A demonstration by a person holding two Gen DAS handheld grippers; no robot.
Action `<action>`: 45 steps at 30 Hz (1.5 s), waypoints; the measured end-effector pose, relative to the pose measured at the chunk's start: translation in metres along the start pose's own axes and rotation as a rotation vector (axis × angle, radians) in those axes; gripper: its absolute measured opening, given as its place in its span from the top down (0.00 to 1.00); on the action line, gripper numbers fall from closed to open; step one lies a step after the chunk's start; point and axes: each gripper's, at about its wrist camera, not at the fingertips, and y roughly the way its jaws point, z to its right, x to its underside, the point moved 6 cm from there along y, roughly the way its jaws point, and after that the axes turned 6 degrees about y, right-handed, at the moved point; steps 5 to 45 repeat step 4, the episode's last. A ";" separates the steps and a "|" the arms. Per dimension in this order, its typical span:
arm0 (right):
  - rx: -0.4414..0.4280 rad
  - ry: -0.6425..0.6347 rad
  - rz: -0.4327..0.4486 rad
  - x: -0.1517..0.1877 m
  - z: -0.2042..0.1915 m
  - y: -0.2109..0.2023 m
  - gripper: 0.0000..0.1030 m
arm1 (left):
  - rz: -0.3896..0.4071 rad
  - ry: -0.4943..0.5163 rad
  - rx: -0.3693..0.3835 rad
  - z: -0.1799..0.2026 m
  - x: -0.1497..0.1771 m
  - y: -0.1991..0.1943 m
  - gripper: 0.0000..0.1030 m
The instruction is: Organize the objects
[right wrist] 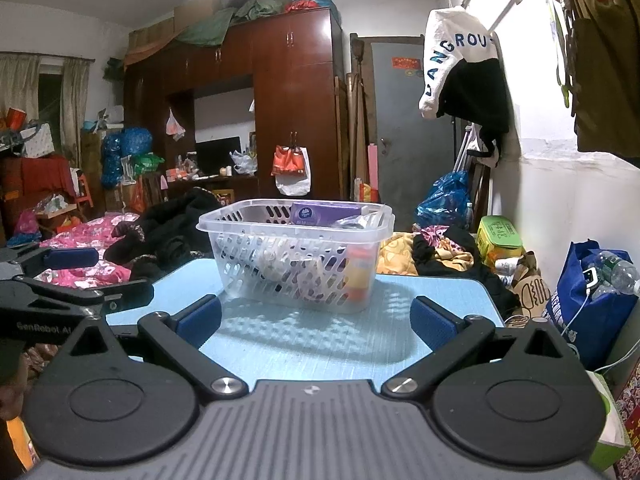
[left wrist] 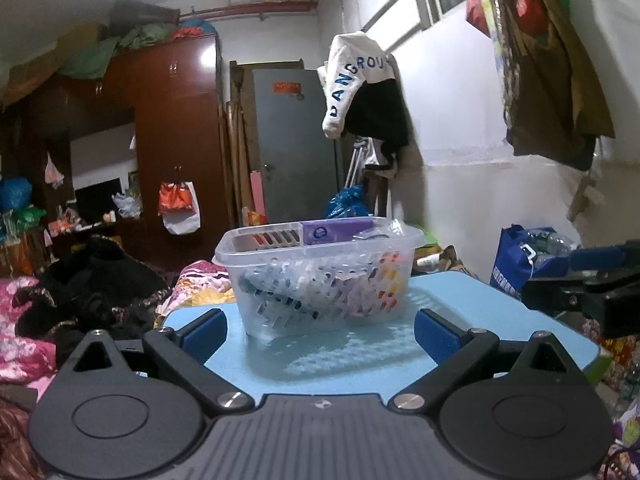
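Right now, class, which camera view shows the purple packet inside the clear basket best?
The right wrist view: the purple packet faces the camera, its round logo sharp above the basket rim. In the left wrist view, the packet looks blurrier.

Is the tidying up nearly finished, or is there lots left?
It looks nearly finished. The clear basket on the blue table already holds things, including a purple pack. Nothing is in hand: the left gripper and right gripper are both open and empty. No loose items show on the table around the basket.
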 end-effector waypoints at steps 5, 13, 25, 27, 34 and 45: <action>-0.003 -0.004 -0.003 0.000 0.000 0.001 0.00 | 0.001 -0.006 0.007 0.000 -0.001 0.000 0.02; -0.003 -0.004 -0.003 0.000 0.000 0.001 0.00 | 0.001 -0.006 0.007 0.000 -0.001 0.000 0.02; -0.003 -0.004 -0.003 0.000 0.000 0.001 0.00 | 0.001 -0.006 0.007 0.000 -0.001 0.000 0.02; -0.003 -0.004 -0.003 0.000 0.000 0.001 0.00 | 0.001 -0.006 0.007 0.000 -0.001 0.000 0.02; -0.003 -0.004 -0.003 0.000 0.000 0.001 0.00 | 0.001 -0.006 0.007 0.000 -0.001 0.000 0.02; -0.003 -0.004 -0.003 0.000 0.000 0.001 0.00 | 0.001 -0.006 0.007 0.000 -0.001 0.000 0.02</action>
